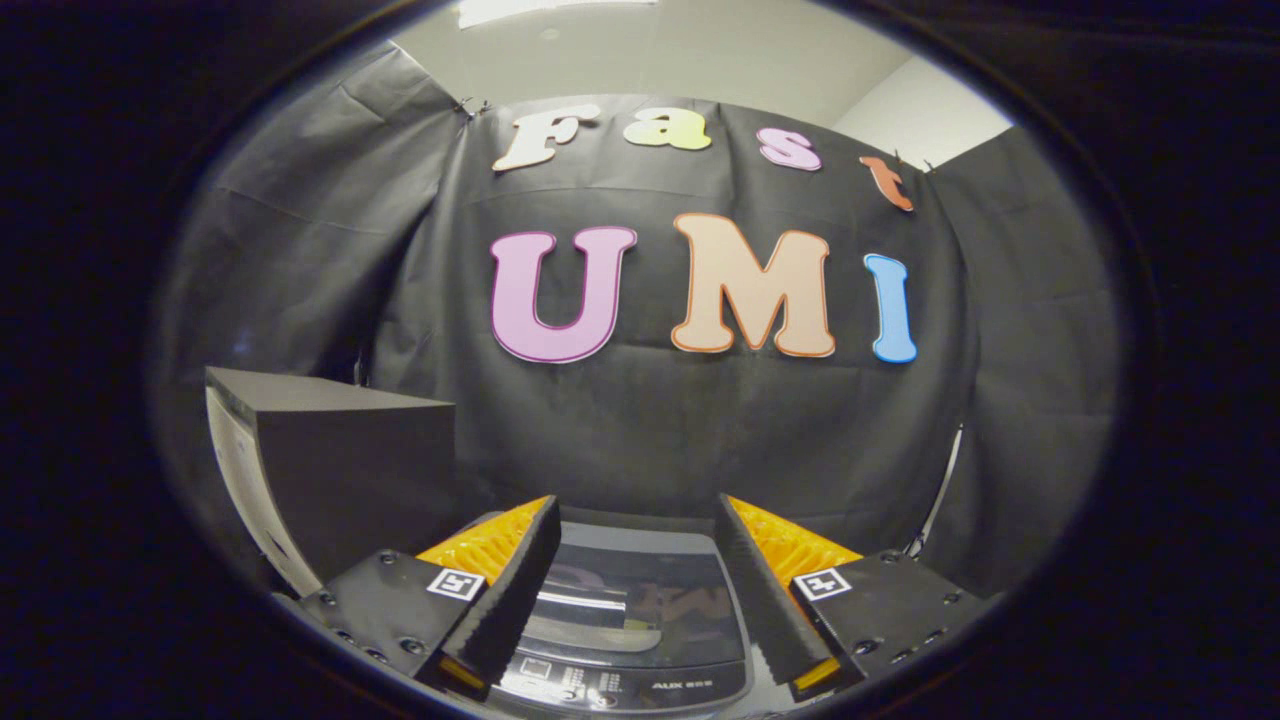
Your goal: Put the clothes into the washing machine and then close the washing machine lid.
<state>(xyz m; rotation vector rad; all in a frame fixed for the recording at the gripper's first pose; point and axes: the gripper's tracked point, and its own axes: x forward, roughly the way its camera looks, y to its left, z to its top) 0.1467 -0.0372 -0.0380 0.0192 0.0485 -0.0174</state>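
Gripper (635,590) was spread wide with nothing between its fingers; it hung above the washing machine (630,640), which sat low between and just past the fingertips.

Washing machine lid (625,590) looked down and flat over the tub: glossy dark panel, reflections on it, control strip (620,688) on the near edge of the machine. Hedge: fisheye distortion and glare made it hard to be sure the lid was fully seated, but I saw no open tub.

Clothes: none visible around the machine at this moment, so I couldn't place them.

Step, as I judged it: either the very start (nothing grabbed, lid not yet lifted) or the very end (lid already shut). With the gripper empty and no garment in sight, I couldn't settle which. If it was the start, the next move called for getting the lid up by its near edge, or turning to find the clothes, before any loading.

Count:
- washing machines: one
- lids: one
- grippers: one, two fingers
- dark box-like unit (340,470) standing just left of the machine, taller than it: one
- garments: zero seen
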